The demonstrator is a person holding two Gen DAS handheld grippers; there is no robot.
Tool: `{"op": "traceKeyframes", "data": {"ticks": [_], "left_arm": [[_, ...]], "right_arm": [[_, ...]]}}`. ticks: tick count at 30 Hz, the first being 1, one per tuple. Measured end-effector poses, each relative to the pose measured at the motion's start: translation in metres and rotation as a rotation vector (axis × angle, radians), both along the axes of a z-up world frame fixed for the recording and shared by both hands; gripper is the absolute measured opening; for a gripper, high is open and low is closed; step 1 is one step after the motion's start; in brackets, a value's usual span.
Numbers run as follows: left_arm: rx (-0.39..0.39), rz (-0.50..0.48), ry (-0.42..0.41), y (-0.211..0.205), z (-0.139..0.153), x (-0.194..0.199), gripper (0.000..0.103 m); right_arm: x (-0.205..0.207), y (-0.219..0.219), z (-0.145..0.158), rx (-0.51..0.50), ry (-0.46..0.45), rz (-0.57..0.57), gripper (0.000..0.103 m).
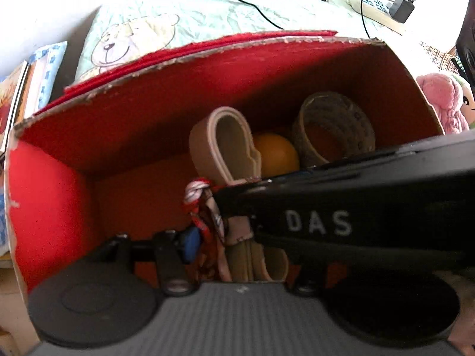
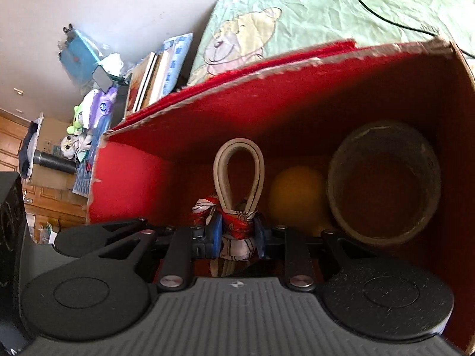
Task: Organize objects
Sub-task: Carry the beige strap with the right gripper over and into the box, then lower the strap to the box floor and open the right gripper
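Note:
A red cardboard box [image 2: 207, 112] lies open toward me. Inside it a looped beige belt [image 2: 239, 172], tied with a red and white scarf [image 2: 237, 225], stands upright. My right gripper [image 2: 237, 234] is shut on the scarf-wrapped part, one blue pad on each side. In the left wrist view the same belt [image 1: 225, 142] and scarf [image 1: 197, 191] sit in the box [image 1: 148, 103]. The right gripper's black body [image 1: 341, 222] crosses in front and hides one finger of my left gripper [image 1: 234, 249]. Its visible blue pad [image 1: 190, 243] rests beside the scarf.
An orange ball [image 2: 294, 195] and a coiled woven belt [image 2: 383, 184] sit deeper in the box, right of the loop. The box lies on a bed with a bear-print sheet [image 2: 297, 14]. Books [image 2: 154, 80] stand at the left; a black cable [image 1: 258, 3] and a power strip [image 1: 377, 12] lie beyond.

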State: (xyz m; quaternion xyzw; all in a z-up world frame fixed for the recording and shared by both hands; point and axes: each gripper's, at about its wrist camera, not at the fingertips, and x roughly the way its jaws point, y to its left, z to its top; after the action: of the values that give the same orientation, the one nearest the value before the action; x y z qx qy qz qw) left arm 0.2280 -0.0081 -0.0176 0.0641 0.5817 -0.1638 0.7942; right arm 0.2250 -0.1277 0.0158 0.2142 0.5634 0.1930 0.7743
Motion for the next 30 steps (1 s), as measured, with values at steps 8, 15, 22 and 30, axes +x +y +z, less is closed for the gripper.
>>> {"op": "traceKeyframes", "data": {"ticks": [8, 15, 22, 30], "left_arm": [[0.037, -0.016, -0.001, 0.003, -0.004, 0.004, 0.070], [0.024, 0.023, 0.011, 0.011, -0.006, 0.006, 0.077], [0.051, 0.063, 0.000, 0.014, -0.007, 0.007, 0.086], [0.072, 0.081, -0.008, 0.018, -0.007, 0.007, 0.089]], "right_arm": [[-0.001, 0.003, -0.001, -0.049, 0.000, 0.029, 0.023], [0.000, -0.002, -0.007, -0.025, 0.015, 0.009, 0.024], [-0.001, -0.007, -0.008, 0.009, 0.013, -0.009, 0.026], [-0.002, -0.007, -0.006, 0.024, -0.026, -0.005, 0.030]]}}
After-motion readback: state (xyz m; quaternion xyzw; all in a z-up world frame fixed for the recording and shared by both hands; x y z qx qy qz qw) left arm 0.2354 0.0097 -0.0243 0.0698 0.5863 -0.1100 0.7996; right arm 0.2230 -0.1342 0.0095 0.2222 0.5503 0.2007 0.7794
